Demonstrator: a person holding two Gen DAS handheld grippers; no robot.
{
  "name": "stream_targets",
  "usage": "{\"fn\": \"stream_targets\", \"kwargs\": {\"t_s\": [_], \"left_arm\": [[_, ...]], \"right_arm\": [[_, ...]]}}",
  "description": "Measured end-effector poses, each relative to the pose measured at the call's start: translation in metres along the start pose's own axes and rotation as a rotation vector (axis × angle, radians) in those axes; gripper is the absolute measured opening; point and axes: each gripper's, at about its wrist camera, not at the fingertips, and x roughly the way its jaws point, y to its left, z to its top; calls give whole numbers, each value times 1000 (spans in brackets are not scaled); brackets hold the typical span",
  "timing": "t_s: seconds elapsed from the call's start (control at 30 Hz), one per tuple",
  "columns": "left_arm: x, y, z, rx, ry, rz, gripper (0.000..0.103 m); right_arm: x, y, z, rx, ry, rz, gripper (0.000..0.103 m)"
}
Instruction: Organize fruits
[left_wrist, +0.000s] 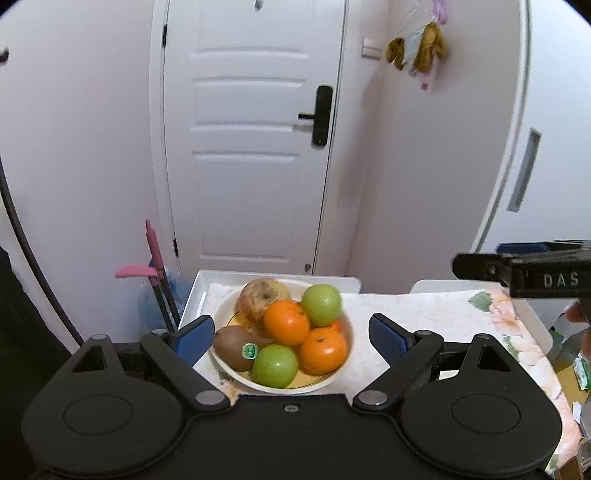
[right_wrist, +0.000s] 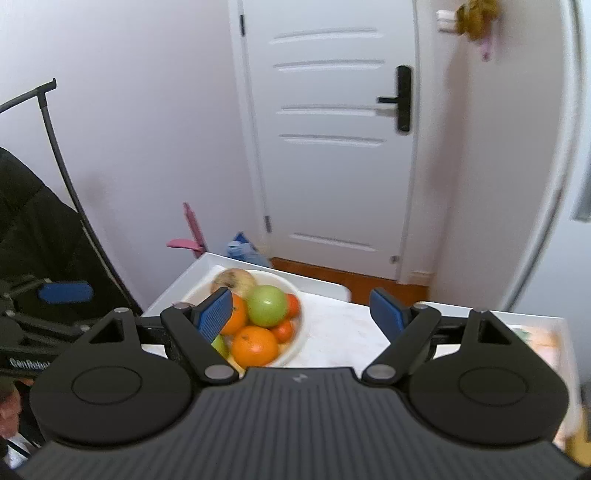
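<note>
A white bowl (left_wrist: 341, 363) full of fruit stands on the table. It holds a reddish apple (left_wrist: 260, 297), two green apples (left_wrist: 321, 304), several oranges (left_wrist: 286, 322) and a brown kiwi (left_wrist: 232, 346) with a green sticker. My left gripper (left_wrist: 291, 338) is open and empty, with its blue pads either side of the bowl, just in front of it. In the right wrist view the bowl (right_wrist: 297, 330) sits left of centre. My right gripper (right_wrist: 306, 314) is open and empty, above the table to the bowl's right. Its left pad (right_wrist: 216, 314) overlaps the fruit.
A floral cloth (left_wrist: 436, 314) covers the white table (left_wrist: 195, 291). A white door (left_wrist: 251, 147) and walls stand behind. A pink dustpan handle (left_wrist: 153, 254) leans at the table's left. The right gripper's body (left_wrist: 535, 273) shows at right. A dark jacket (right_wrist: 33, 236) hangs at left.
</note>
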Motion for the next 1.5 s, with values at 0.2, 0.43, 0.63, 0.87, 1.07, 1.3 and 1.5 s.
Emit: {"fn": "stream_targets", "kwargs": {"t_s": [0.2, 0.43, 0.63, 0.87, 1.07, 1.3, 1.5], "left_arm": [[-37, -30, -2, 17, -29, 20, 93], [-63, -53, -16, 15, -48, 43, 103], [-74, -72, -31, 65, -33, 66, 103], [-82, -83, -42, 74, -34, 55, 103], [-87, -83, -43, 61, -46, 46, 103], [-88, -84, -42, 64, -50, 40, 103], [-88, -85, -42, 70, -49, 39, 103]], "right_arm": [[-56, -15, -16, 55, 18, -86, 96], [-99, -23, -51, 83, 39, -162, 103], [-115, -28, -74, 116, 68, -211, 103], [-129, -30, -89, 130, 77, -234, 103], [-134, -32, -91, 146, 84, -258, 103], [-135, -33, -91, 155, 92, -261, 103], [-136, -34, -92, 167, 96, -262, 103]]}}
